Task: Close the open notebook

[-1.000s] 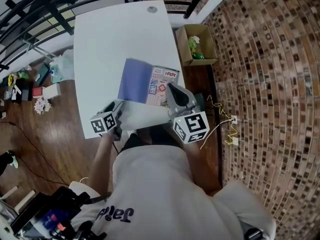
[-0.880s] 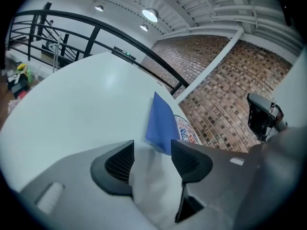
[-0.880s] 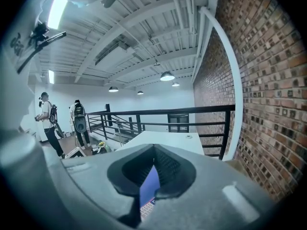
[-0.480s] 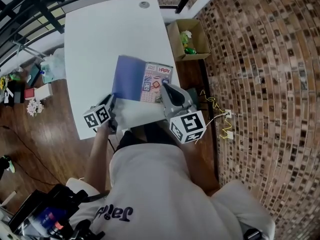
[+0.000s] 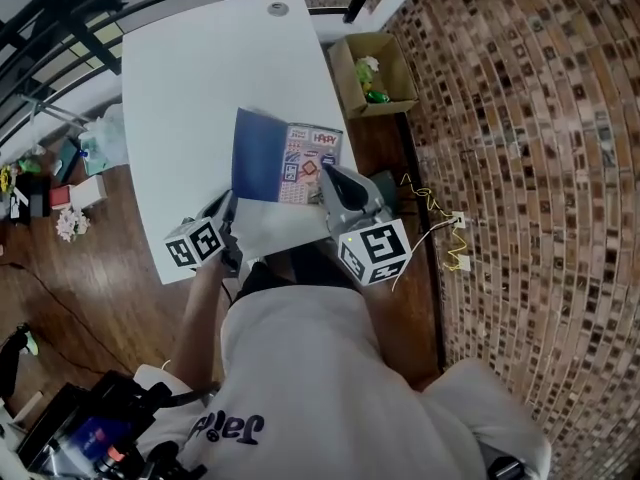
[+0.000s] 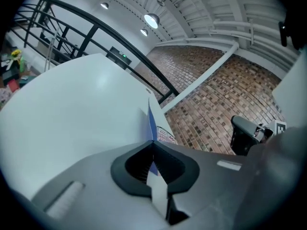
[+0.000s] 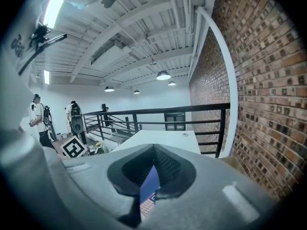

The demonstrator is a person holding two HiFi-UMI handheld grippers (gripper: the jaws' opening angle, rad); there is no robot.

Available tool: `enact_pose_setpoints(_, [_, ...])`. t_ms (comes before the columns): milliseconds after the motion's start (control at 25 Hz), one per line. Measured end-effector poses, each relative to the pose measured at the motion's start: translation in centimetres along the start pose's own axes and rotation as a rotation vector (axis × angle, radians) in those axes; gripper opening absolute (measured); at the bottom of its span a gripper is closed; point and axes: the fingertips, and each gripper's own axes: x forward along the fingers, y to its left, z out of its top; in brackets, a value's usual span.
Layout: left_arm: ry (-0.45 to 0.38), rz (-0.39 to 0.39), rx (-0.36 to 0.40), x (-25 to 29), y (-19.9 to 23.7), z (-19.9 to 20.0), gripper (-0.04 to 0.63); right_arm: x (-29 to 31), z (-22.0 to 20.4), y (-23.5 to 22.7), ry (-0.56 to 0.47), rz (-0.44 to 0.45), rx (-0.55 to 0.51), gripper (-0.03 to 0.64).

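The notebook lies near the front edge of the white table [image 5: 220,68]. Its blue cover [image 5: 258,158] stands raised on the left and a printed page [image 5: 308,158] lies flat on the right. My left gripper [image 5: 228,206] is shut on the cover's near edge. In the left gripper view the blue cover [image 6: 150,121] rises edge-on from between the closed jaws of the left gripper [image 6: 152,145]. My right gripper [image 5: 325,176] sits over the printed page's near right part. Its jaws meet at the tips of the right gripper [image 7: 153,150], and I cannot tell whether they pinch the page.
A cardboard box [image 5: 372,73] with small items stands on the floor to the right of the table, by the brick wall. A yellow cable [image 5: 440,228] lies on the floor. Clutter [image 5: 70,188] sits on the wooden floor at the left. A black railing runs behind the table.
The left gripper has shut on the blue cover's edge and risen with it, so the cover stands steeper. The right gripper has kept its place on the page.
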Motion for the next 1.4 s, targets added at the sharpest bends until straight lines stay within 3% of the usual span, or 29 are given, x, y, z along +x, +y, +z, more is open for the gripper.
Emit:
enact_pose_setpoints(400, [0.068,-0.141,0.129,3.0,-8.2,-0.7,0.015,-2.1,-0.6,-2.4,-0.012,-0.088,0.039,-0.012])
enact_pose_setpoints(800, [0.318,-0.273,0.292,8.7,-14.2,-8.2,0.018,-5.8,-2.1,-6.8,-0.024,-0.231,0.109,-0.012])
enact_pose_setpoints(960, [0.432,-0.276,0.403,10.5,-15.3,-12.5,0.017,-7.1,-3.0,-8.0,-0.024,-0.279,0.14,-0.012])
enact_pose_setpoints(1280, [0.57,-0.186,0.374,14.6,-13.2,-17.6,0.026,-9.8,-5.3,-9.5,-0.02,-0.355,0.202,-0.012])
enact_pose_setpoints(1400, [0.598,-0.189,0.365,15.4,-13.5,-18.2,0.025,-10.6,-5.8,-9.8,-0.027,-0.372,0.216,-0.012])
